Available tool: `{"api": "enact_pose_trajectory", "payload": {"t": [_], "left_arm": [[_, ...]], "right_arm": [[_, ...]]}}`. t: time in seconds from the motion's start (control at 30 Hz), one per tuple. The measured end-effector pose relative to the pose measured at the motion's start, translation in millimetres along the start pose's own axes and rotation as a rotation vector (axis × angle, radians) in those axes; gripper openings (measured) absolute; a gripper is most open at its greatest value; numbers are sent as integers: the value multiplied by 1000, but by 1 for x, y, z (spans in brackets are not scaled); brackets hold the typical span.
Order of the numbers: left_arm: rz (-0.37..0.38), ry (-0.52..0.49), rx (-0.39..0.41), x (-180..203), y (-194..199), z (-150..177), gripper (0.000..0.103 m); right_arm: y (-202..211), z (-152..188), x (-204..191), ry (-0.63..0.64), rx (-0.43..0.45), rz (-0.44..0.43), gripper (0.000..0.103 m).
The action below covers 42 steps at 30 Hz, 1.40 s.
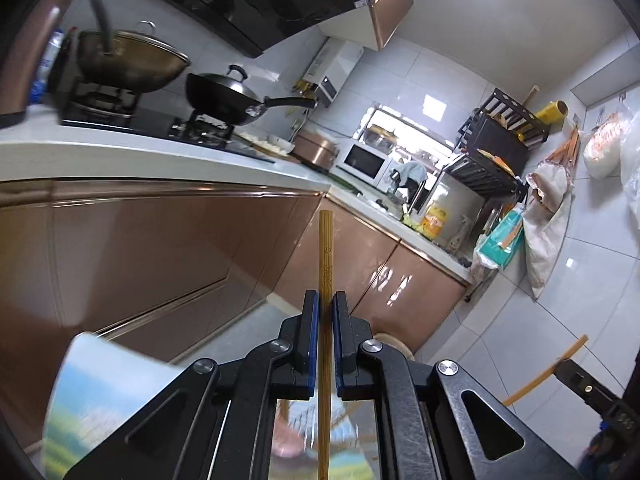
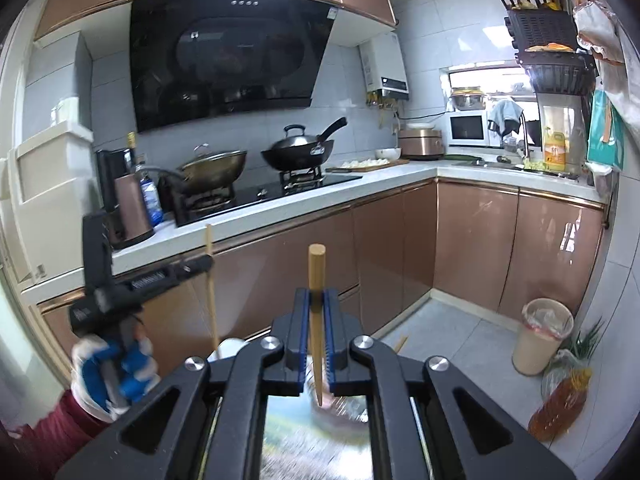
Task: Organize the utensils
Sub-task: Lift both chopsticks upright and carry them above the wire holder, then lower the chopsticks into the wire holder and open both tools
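Observation:
My left gripper is shut on a bamboo chopstick that stands upright between the pads, its square end up. My right gripper is shut on a second wooden chopstick, round end up, tip pointing down. In the right wrist view the left gripper shows at the left, held by a gloved hand, with its chopstick reaching down toward a white cup. In the left wrist view the right gripper shows at the lower right with its chopstick.
A kitchen counter with a stove, a steel wok and a black wok runs ahead. Brown cabinets are below. A bin and an oil bottle stand on the floor at right. A picture-printed surface is under the grippers.

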<state>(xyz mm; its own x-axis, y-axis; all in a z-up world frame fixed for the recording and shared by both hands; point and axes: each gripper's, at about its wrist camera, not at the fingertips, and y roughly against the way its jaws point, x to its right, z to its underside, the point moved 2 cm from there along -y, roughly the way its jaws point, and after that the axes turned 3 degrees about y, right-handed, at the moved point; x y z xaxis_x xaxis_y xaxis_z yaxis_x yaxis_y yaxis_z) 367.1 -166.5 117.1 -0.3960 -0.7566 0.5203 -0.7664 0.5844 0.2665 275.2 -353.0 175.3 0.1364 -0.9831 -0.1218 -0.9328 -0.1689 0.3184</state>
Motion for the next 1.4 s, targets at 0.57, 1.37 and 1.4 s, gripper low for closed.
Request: {"api": "enact_pose_trajectory", "payload": {"t": [0.57, 1.37, 1.4], "left_arm": [[-133, -105, 125, -2, -132, 72, 6], [-213, -138, 37, -31, -136, 111, 19], [-207, -137, 32, -31, -133, 111, 20]], "right_arm": [[-129, 54, 65, -50, -116, -39, 6], [-167, 125, 75, -128, -278, -57, 8], [-166, 125, 74, -129, -278, -57, 8]]}}
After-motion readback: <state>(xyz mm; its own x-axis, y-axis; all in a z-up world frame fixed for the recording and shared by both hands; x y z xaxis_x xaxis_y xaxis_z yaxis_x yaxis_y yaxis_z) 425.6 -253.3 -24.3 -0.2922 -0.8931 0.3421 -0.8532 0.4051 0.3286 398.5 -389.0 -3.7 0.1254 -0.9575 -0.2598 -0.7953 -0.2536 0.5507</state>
